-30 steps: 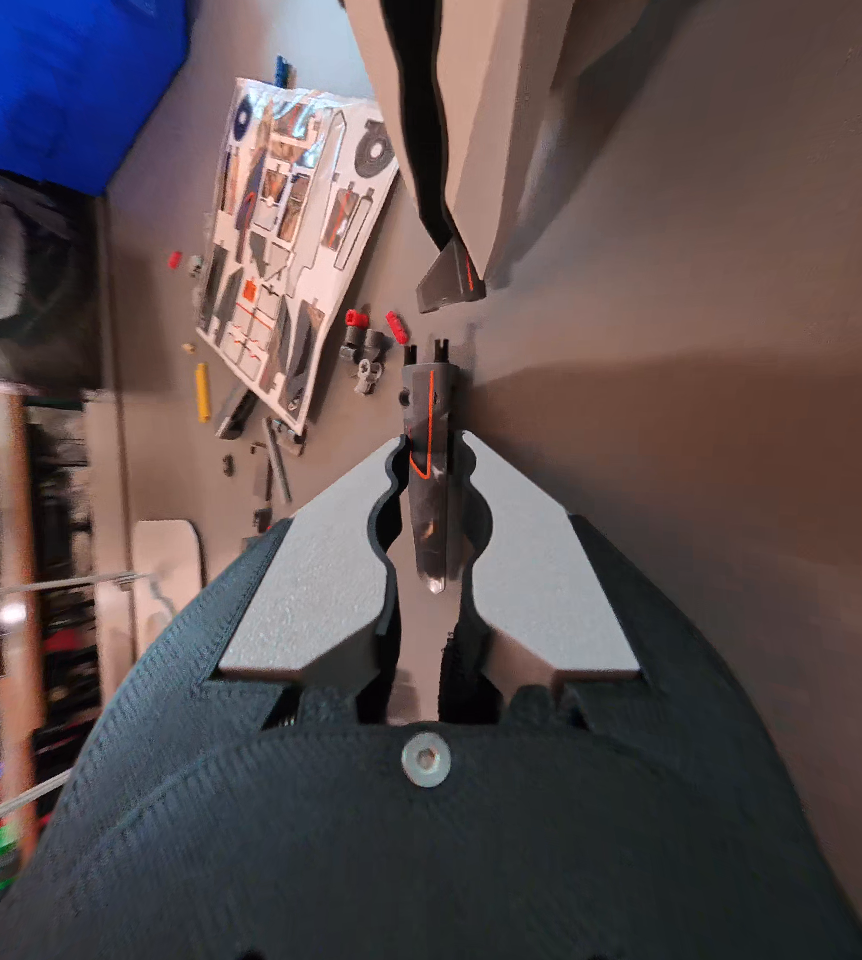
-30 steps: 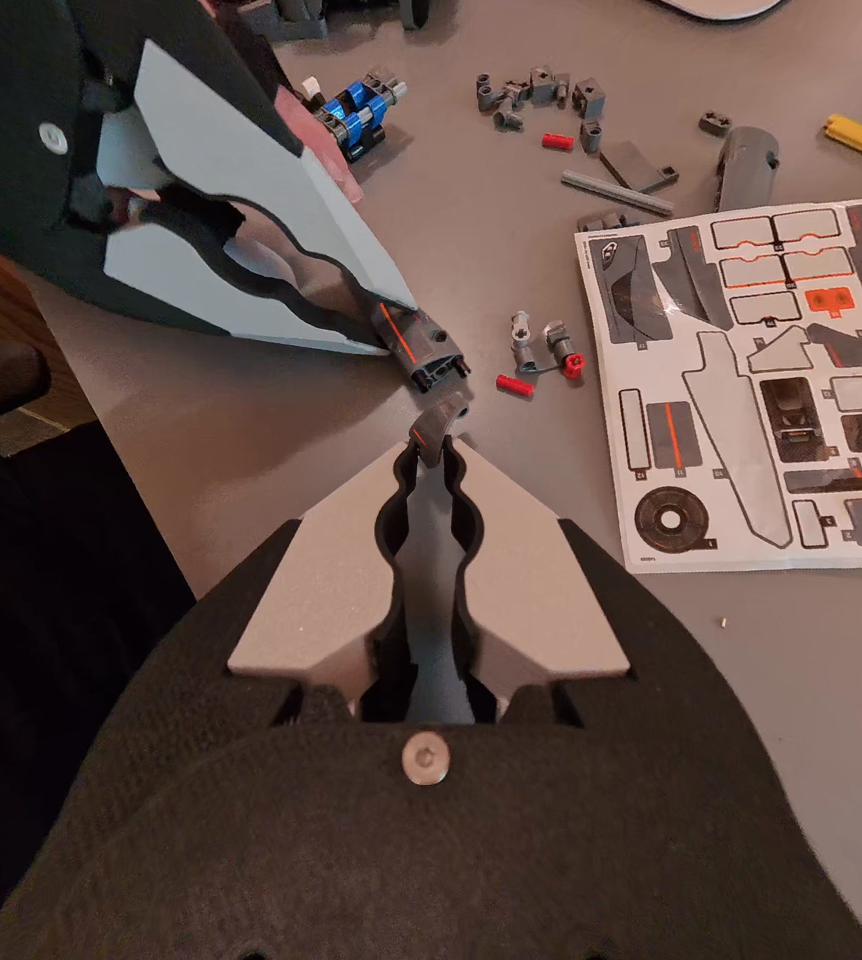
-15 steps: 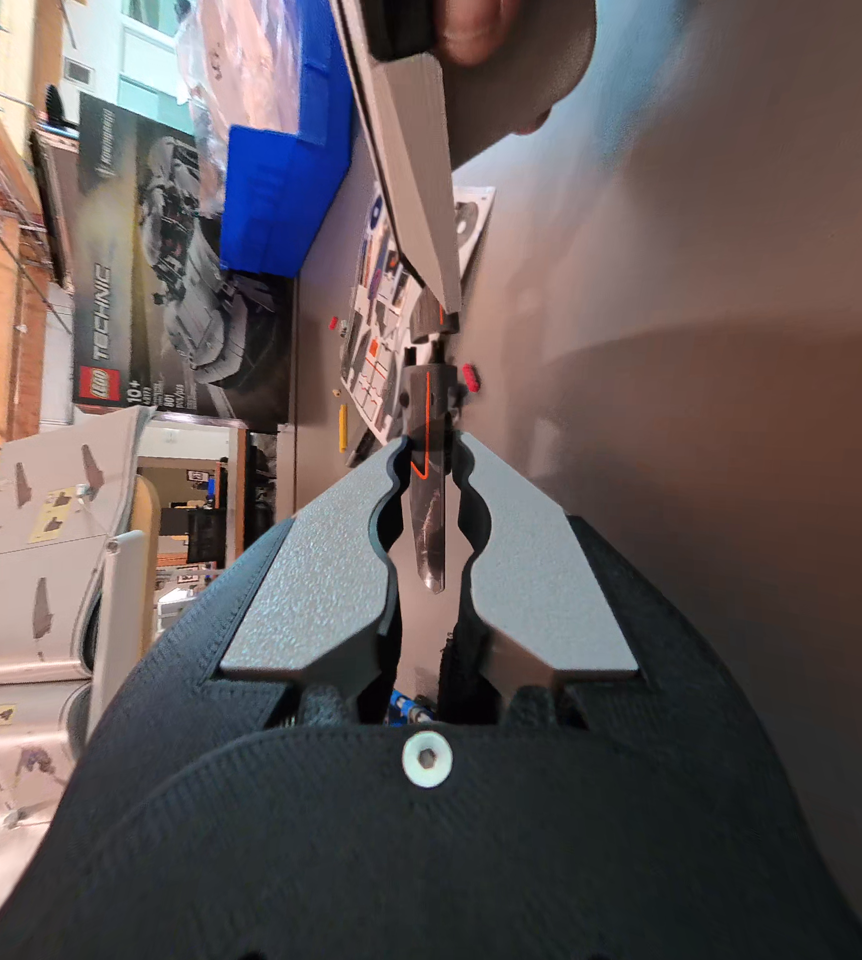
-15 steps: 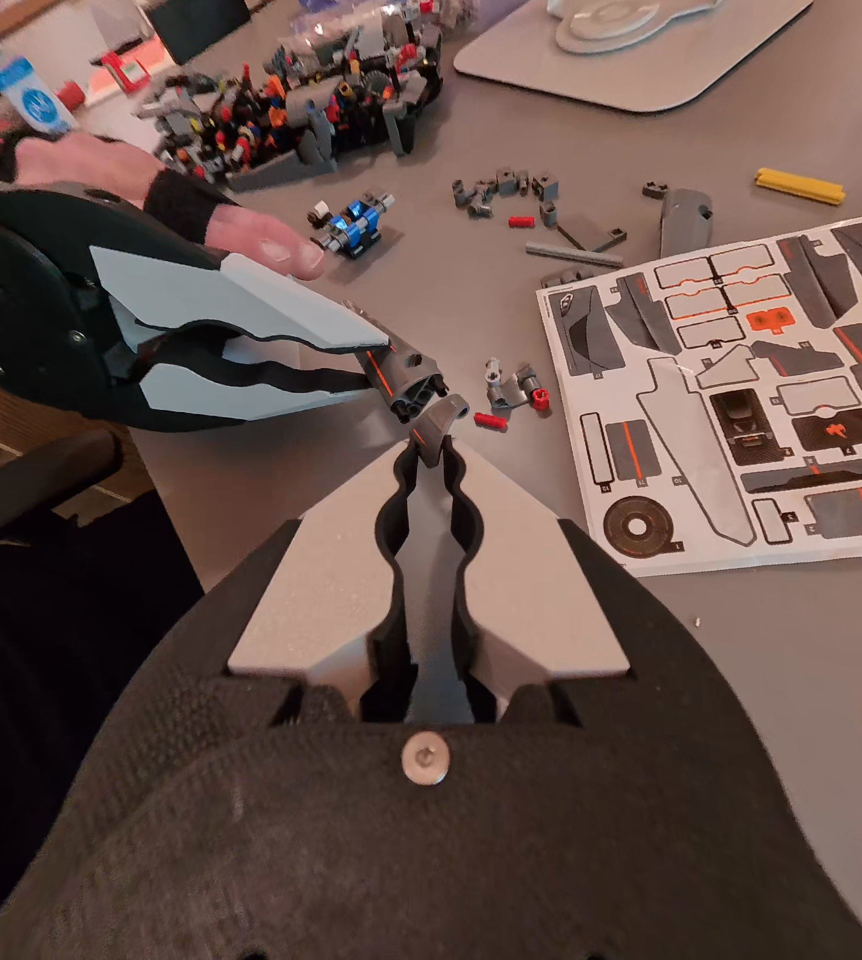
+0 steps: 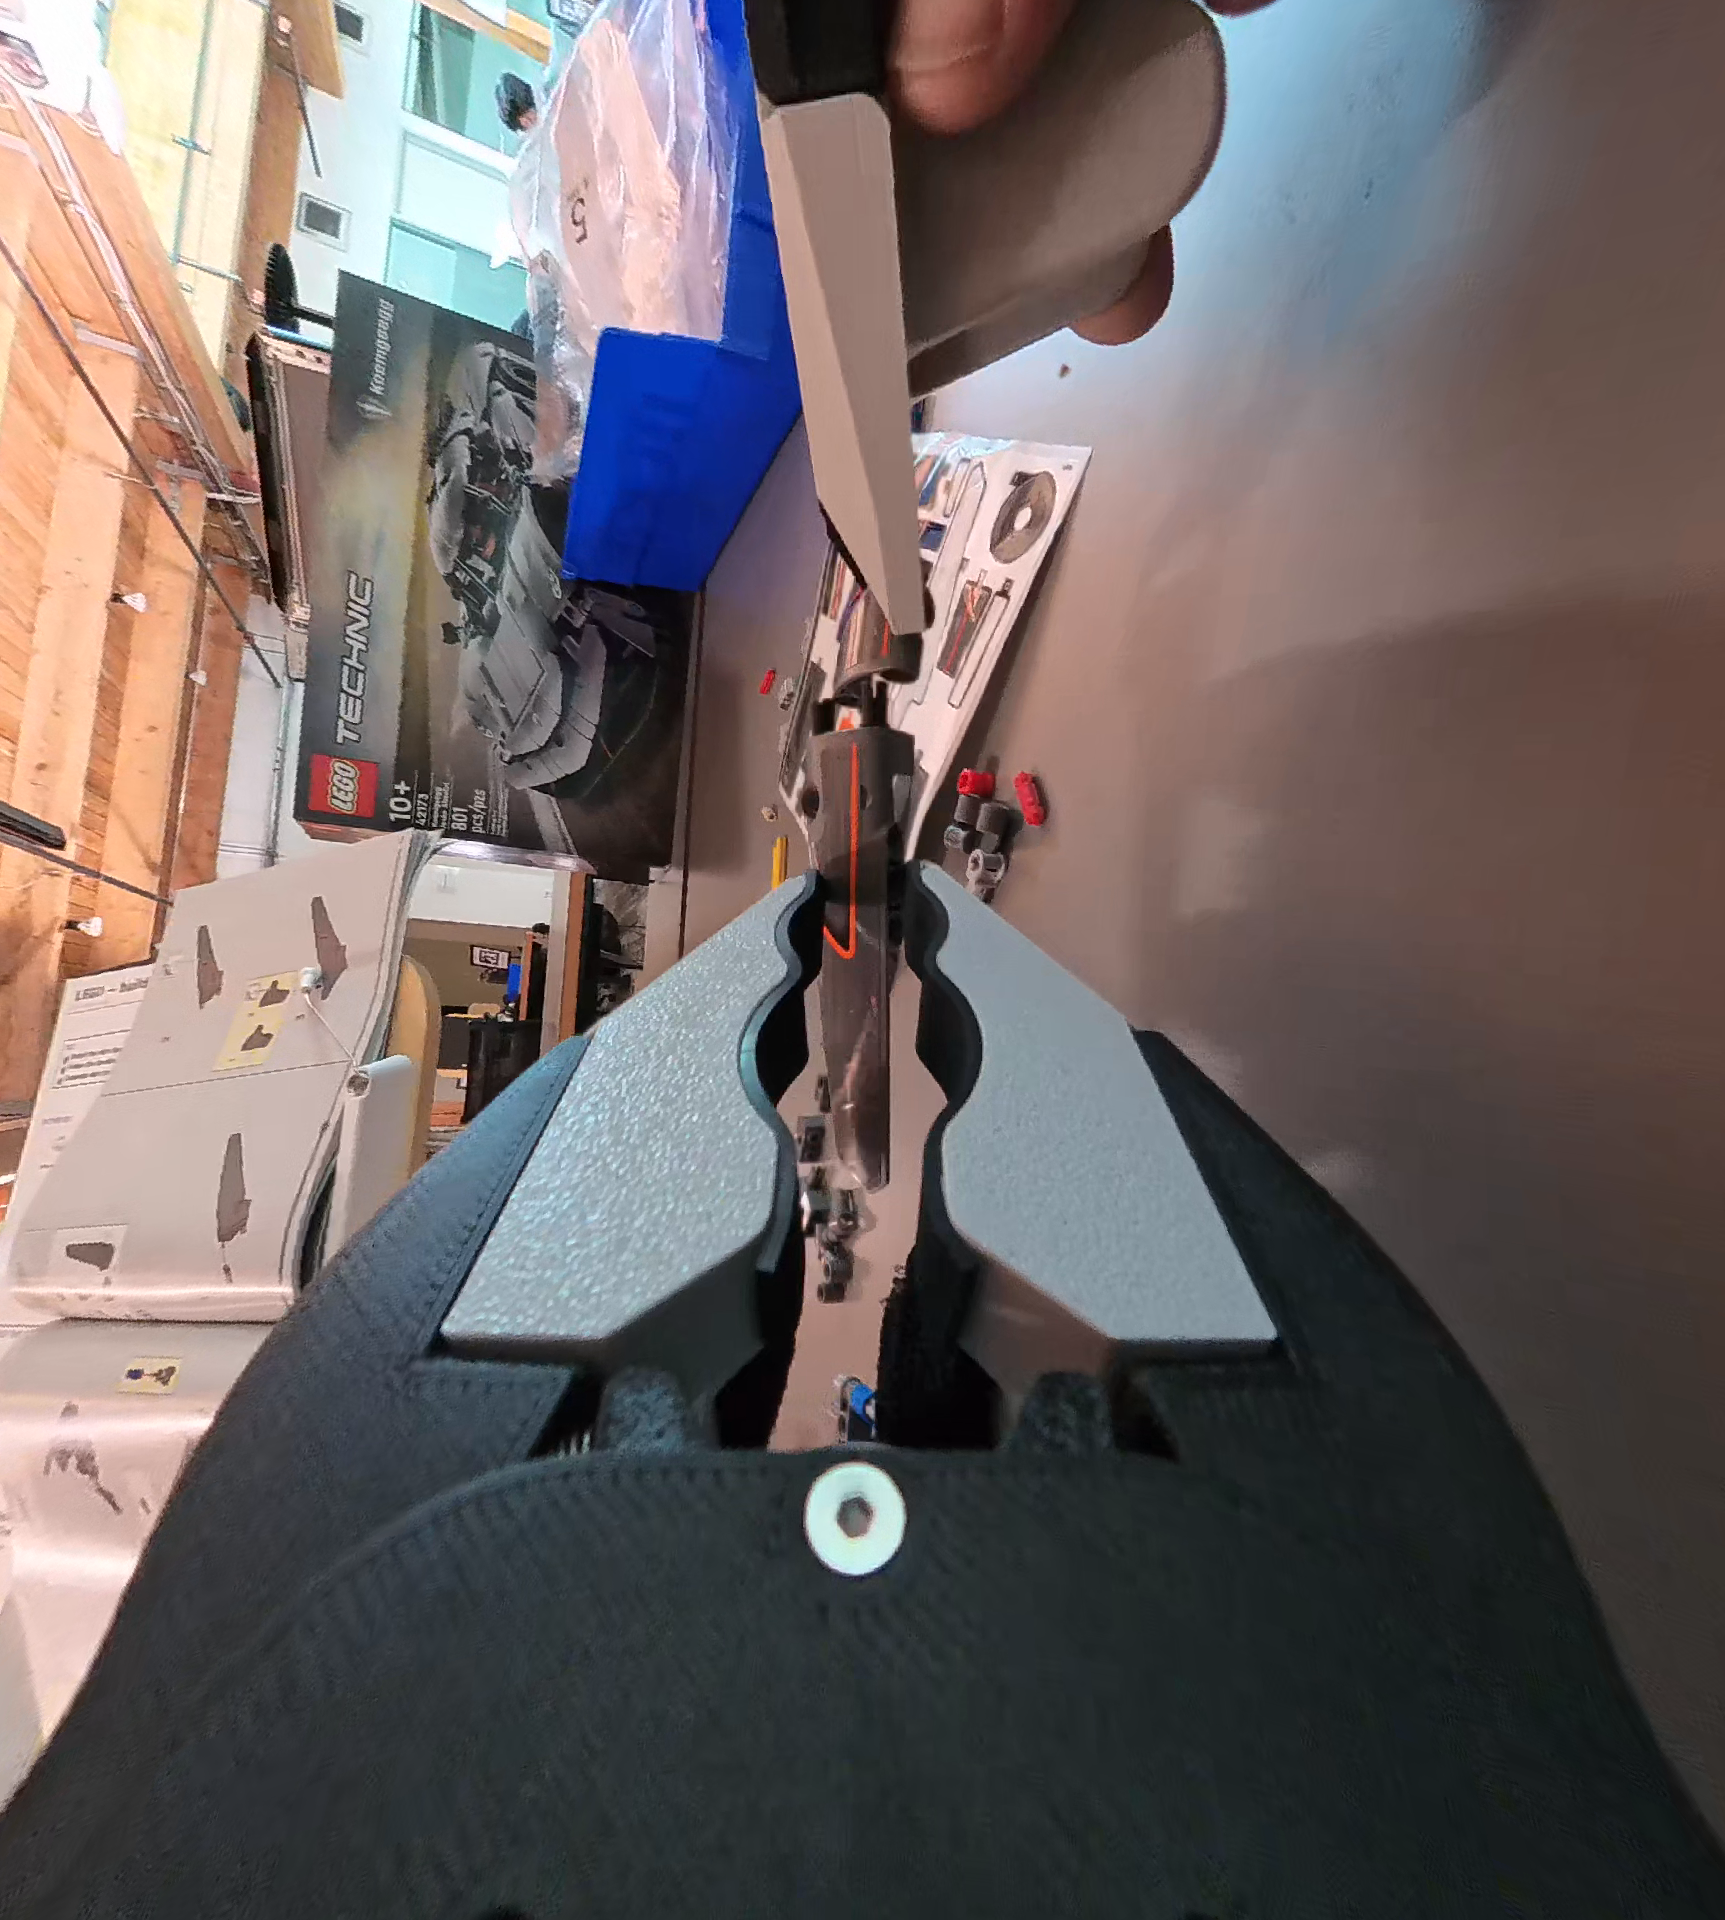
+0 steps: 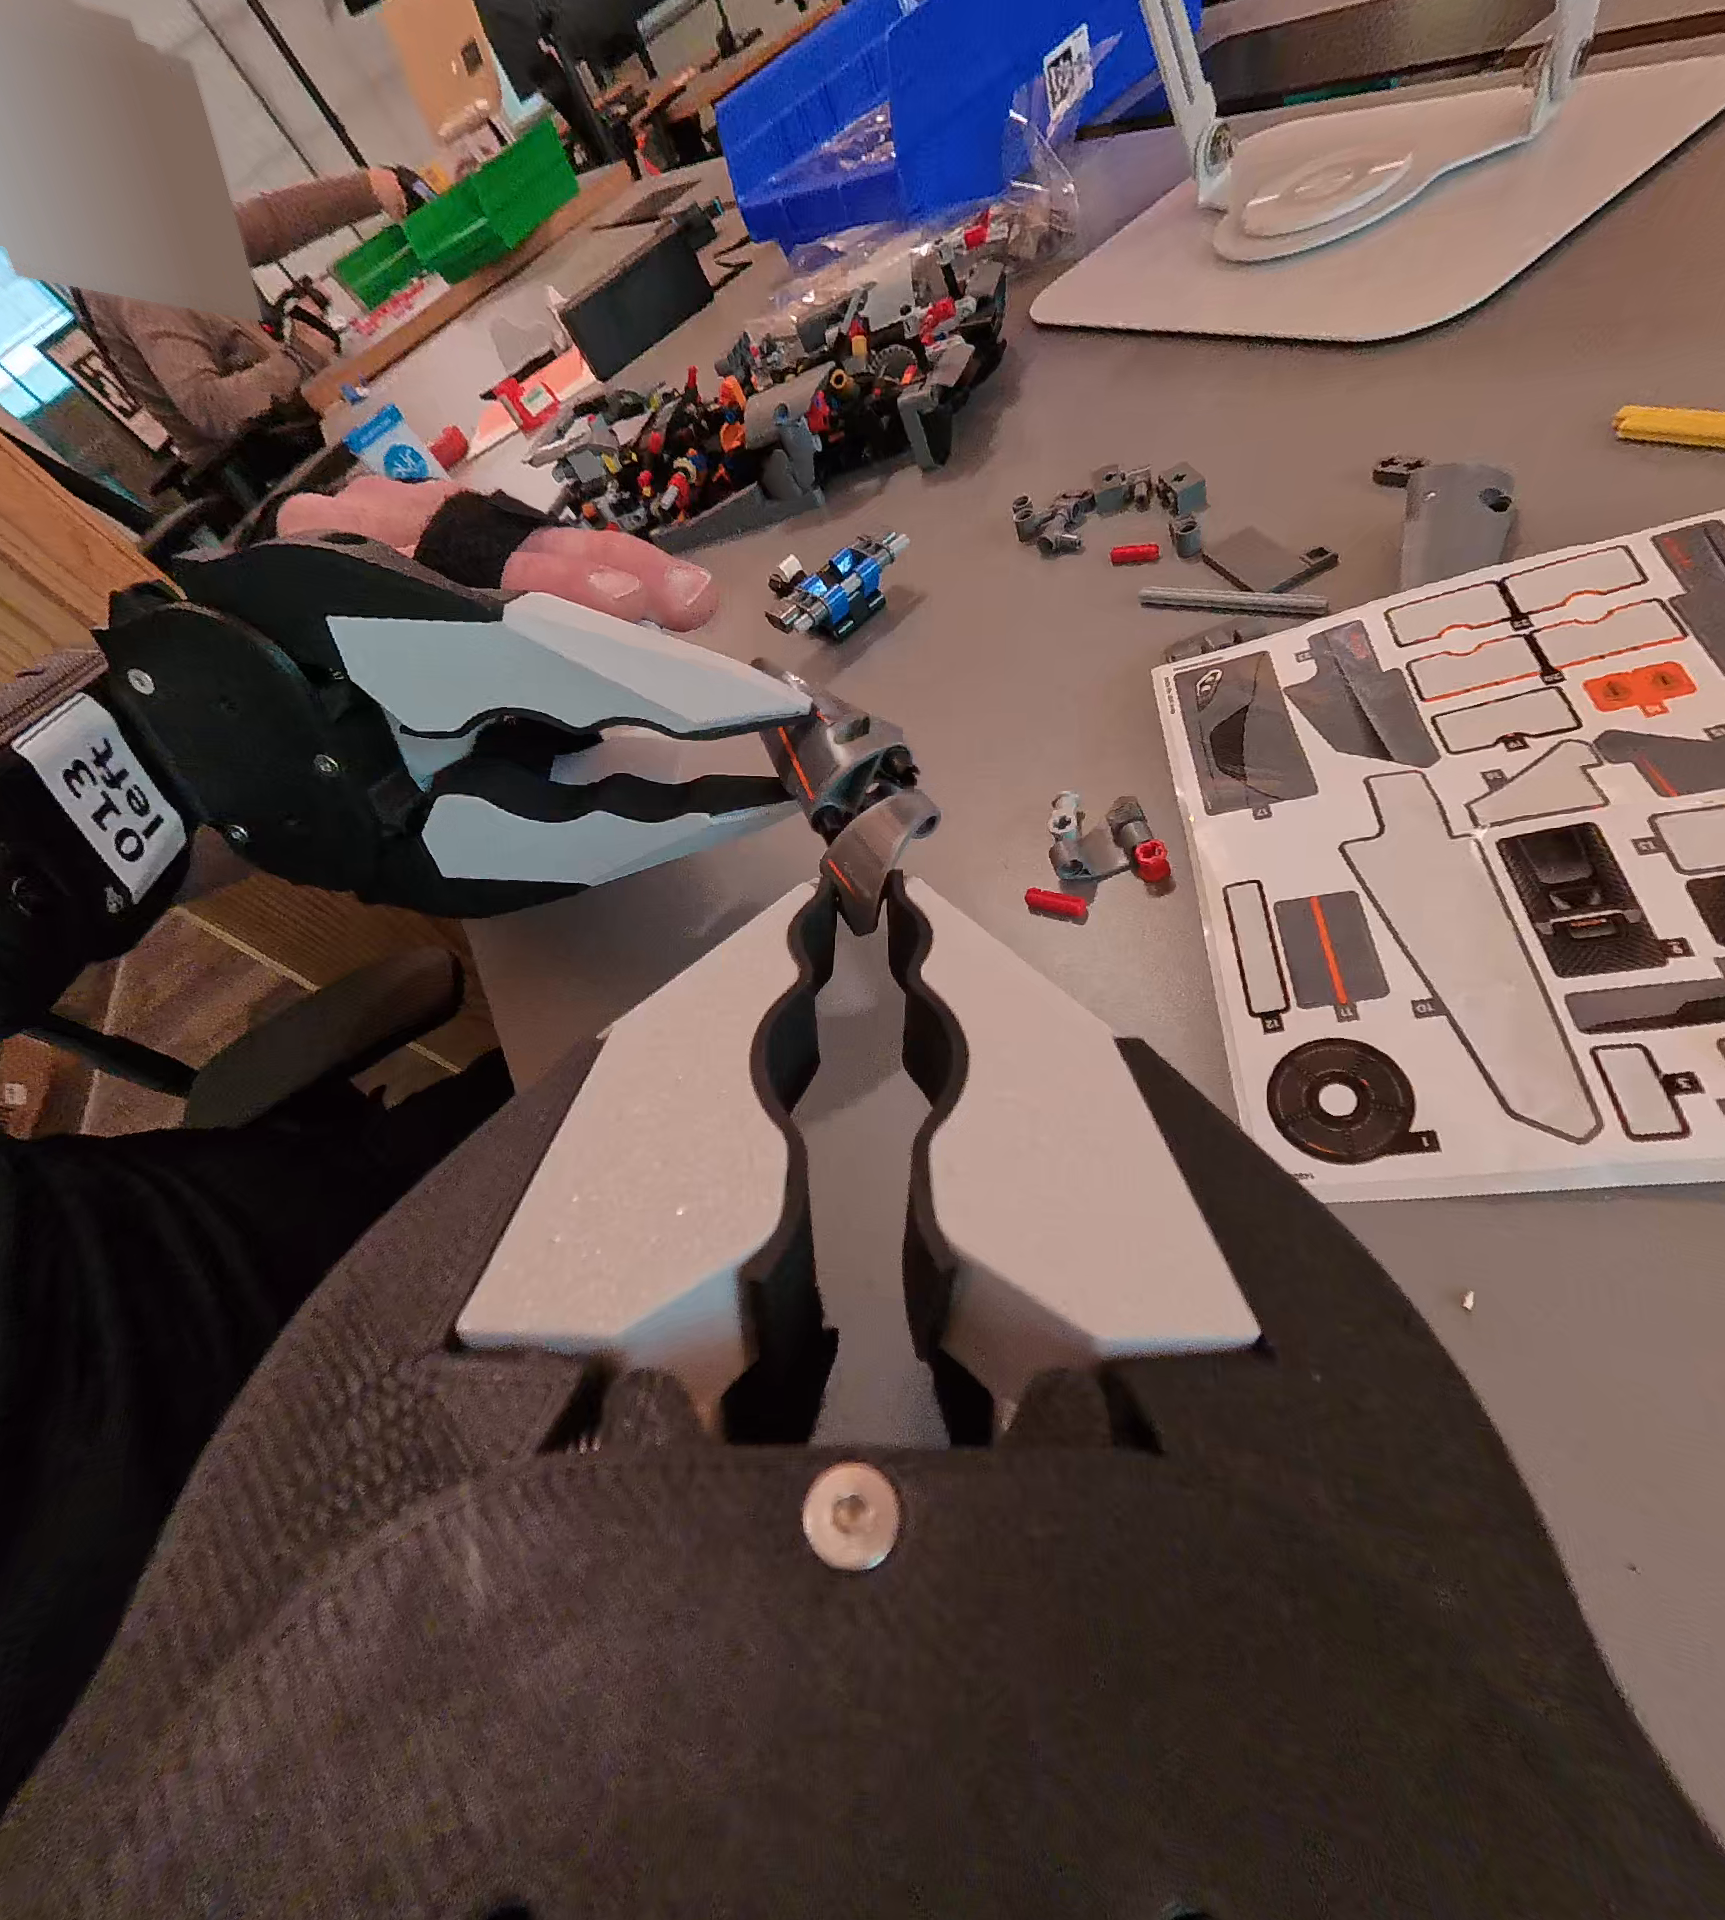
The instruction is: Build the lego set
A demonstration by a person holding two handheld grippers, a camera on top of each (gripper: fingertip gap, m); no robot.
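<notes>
My left gripper (image 5: 858,883) is shut on a long dark grey panel piece (image 5: 853,831) with an orange line, black pins at its far end. My right gripper (image 6: 858,894) is shut on a small curved grey piece (image 6: 879,842) with an orange stripe. Both are held above the grey table (image 6: 1045,727). In the right wrist view the left gripper (image 6: 801,758) comes in from the left, and its panel piece (image 6: 842,764) meets the curved piece's end. In the left wrist view the right gripper (image 5: 899,623) comes down from above with the curved piece (image 5: 873,660) just off the pins.
A sticker sheet (image 6: 1512,831) lies at right. Loose grey parts (image 6: 1107,509), red pins (image 6: 1055,902), a small blue assembly (image 6: 837,587) and a yellow axle (image 6: 1715,431) lie around. A partly built model (image 6: 785,416), blue bins (image 6: 889,125) and a stand base (image 6: 1357,229) are behind. The left gripper's tips are roughly 5 cm from the right gripper's.
Both grippers have lifted off the table and tilted up. The panel piece and the curved piece have come closer, end to end. Both stay shut on their pieces.
</notes>
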